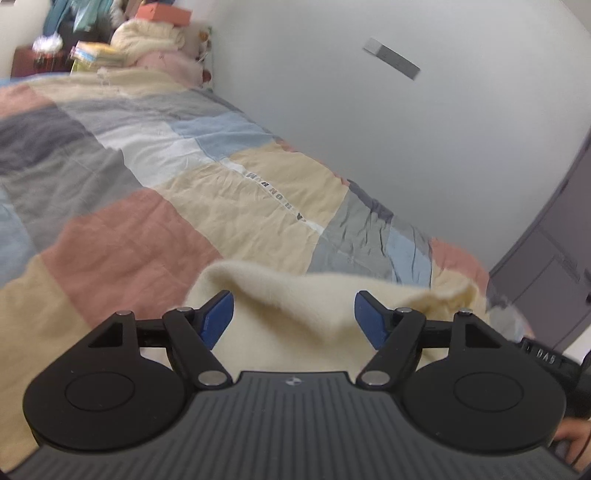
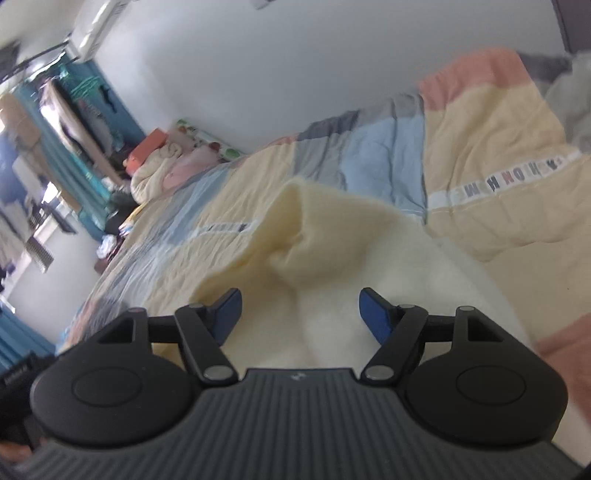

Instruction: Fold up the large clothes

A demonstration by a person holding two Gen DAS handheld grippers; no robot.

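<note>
A cream fleece garment point(image 1: 295, 295) lies bunched on a patchwork quilt point(image 1: 147, 177). My left gripper point(image 1: 294, 317) hovers over its near fold with the blue pads point(image 1: 218, 317) spread wide, not pressing the cloth. In the right wrist view the same garment point(image 2: 317, 229) shows a raised, creased ridge and a whiter inner face. My right gripper point(image 2: 300, 314) stands open just before that ridge, its pads point(image 2: 375, 317) apart and free of the fabric. Both views are tilted and slightly blurred.
The quilt point(image 2: 480, 155) covers a bed against a pale wall point(image 1: 406, 129). Pillows, books and an orange box point(image 1: 162, 14) are piled at the bed's head. A grey cabinet point(image 1: 546, 258) stands at the right. A hand point(image 1: 572, 439) shows at the lower right edge.
</note>
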